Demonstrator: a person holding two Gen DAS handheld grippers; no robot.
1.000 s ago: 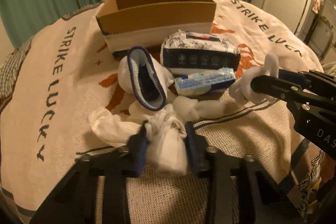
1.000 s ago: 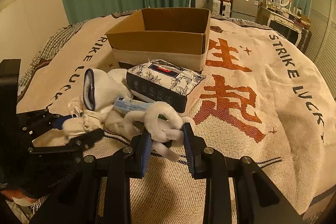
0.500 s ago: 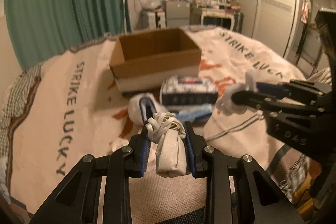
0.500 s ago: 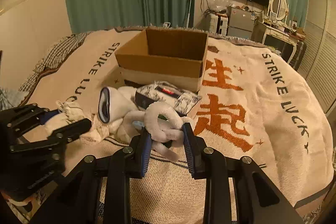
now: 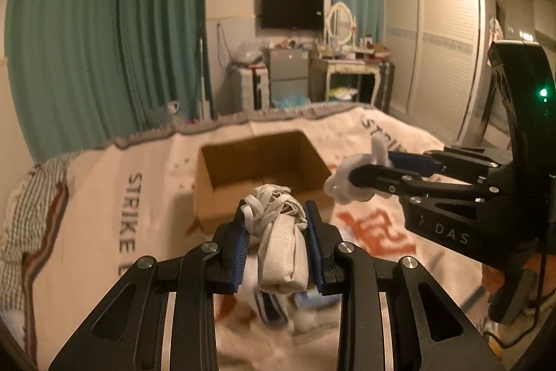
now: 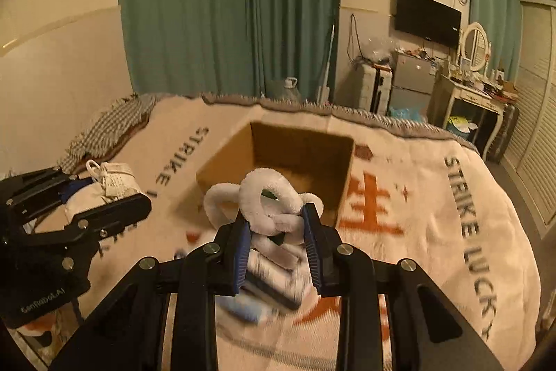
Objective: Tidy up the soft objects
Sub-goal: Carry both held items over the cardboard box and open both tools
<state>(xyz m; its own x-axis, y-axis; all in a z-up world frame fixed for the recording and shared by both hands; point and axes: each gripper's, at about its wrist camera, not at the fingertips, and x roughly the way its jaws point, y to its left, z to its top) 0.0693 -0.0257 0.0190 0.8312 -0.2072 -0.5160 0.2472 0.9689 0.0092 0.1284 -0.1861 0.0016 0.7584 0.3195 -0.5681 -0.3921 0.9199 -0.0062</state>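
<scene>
My left gripper (image 5: 276,214) is shut on a small white baby shoe (image 5: 281,242) with laces, held in the air in front of the open cardboard box (image 5: 260,169). It also shows at the left of the right wrist view (image 6: 104,186). My right gripper (image 6: 276,221) is shut on a white fluffy knotted loop toy (image 6: 267,197), held above the bed near the box (image 6: 295,155). The toy shows in the left wrist view (image 5: 351,183) to the right of the box.
A blanket (image 6: 434,214) with "STRIKE LUCKY" lettering covers the bed. Below the grippers lie a tissue pack (image 6: 274,284), a blue packet (image 6: 243,308) and a blue-trimmed sock (image 5: 271,308), all blurred. Curtains, a TV, a dresser and a wardrobe stand behind.
Both grippers have risen from the blanket with their objects and moved toward the box. The remaining pile now lies low in both views.
</scene>
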